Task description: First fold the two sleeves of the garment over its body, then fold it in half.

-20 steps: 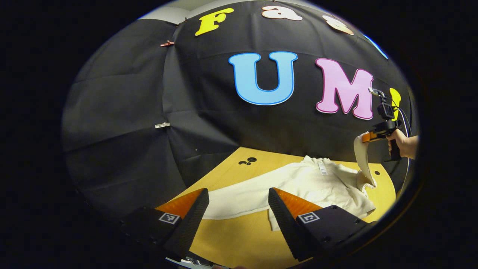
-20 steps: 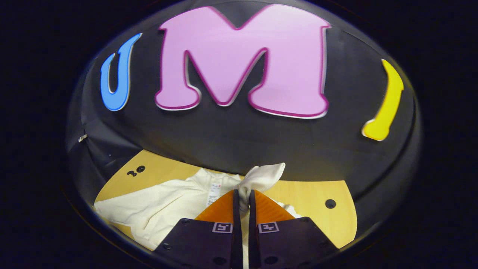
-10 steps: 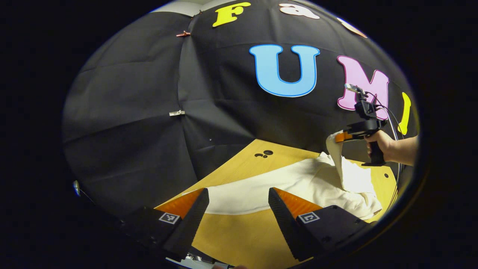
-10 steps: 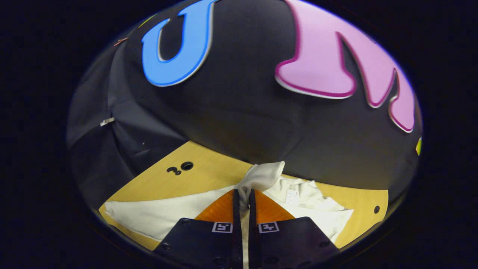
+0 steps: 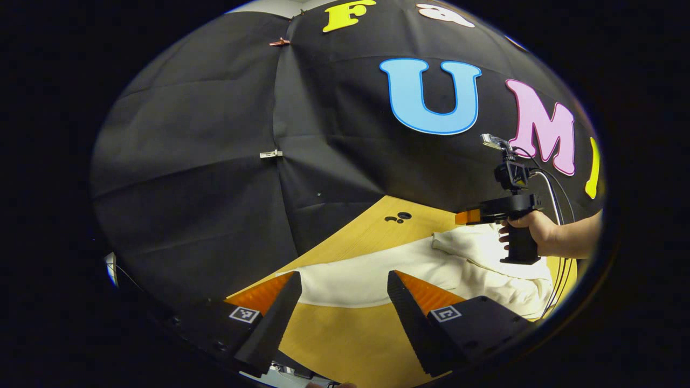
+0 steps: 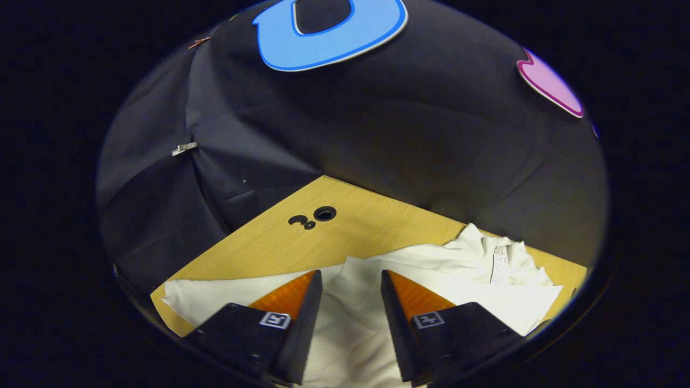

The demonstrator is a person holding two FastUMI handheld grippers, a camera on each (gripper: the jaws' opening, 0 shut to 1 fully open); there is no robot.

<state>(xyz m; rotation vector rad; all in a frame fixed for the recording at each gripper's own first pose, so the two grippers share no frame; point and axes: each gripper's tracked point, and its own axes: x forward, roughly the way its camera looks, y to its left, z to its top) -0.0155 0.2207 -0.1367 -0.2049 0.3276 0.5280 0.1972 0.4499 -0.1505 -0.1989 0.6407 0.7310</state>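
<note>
A cream long-sleeved garment (image 5: 366,277) lies spread on the wooden table (image 5: 345,334). One sleeve (image 5: 466,245) lies folded across its body. In the left gripper view my left gripper (image 5: 343,280) hovers open over the table's near side, just short of the garment's edge, holding nothing. A hand (image 5: 531,229) holds my right gripper (image 5: 464,217) low over the folded sleeve. In the right gripper view my right gripper (image 6: 350,277) stands open, and the sleeve (image 6: 350,307) lies loose under the gap. The collar with its label (image 6: 498,258) is at the right.
Small holes (image 6: 323,214) pierce the table near its far left corner. The black cloth wall closes the table's back and left sides, with a clip (image 5: 270,154) on a seam. A cable (image 5: 555,194) trails from the right gripper.
My right gripper carried the sleeve leftward and down over the garment's body, then opened and let it go. The left gripper stayed open and barely shifted.
</note>
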